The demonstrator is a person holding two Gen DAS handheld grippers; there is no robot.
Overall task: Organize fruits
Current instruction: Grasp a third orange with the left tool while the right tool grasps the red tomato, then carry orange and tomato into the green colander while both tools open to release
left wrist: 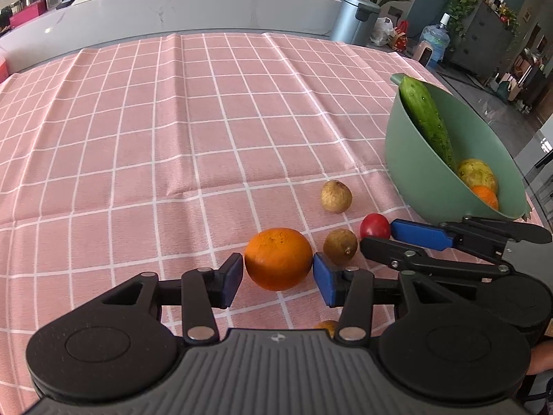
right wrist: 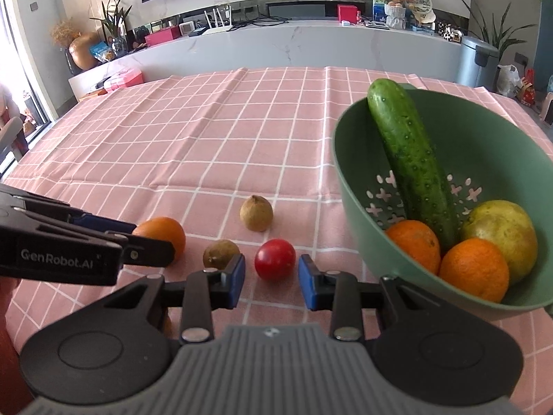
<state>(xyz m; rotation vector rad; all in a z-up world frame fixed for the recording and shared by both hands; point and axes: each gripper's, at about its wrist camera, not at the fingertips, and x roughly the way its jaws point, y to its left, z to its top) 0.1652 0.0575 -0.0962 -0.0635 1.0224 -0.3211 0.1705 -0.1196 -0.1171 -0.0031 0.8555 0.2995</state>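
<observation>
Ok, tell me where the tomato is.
In the right wrist view, the tomato lies on the tablecloth between the right gripper fingers, left of the green bowl.

Pink checked tablecloth [right wrist: 207,131] over table; lower centre: loose orange [right wrist: 162,235], red tomato [right wrist: 275,258], two brown fruits [right wrist: 256,213]; right: green colander bowl [right wrist: 349,173].

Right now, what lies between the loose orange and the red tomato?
A small brown fruit sits between the orange and tomato, clearest in the right wrist view.
</observation>
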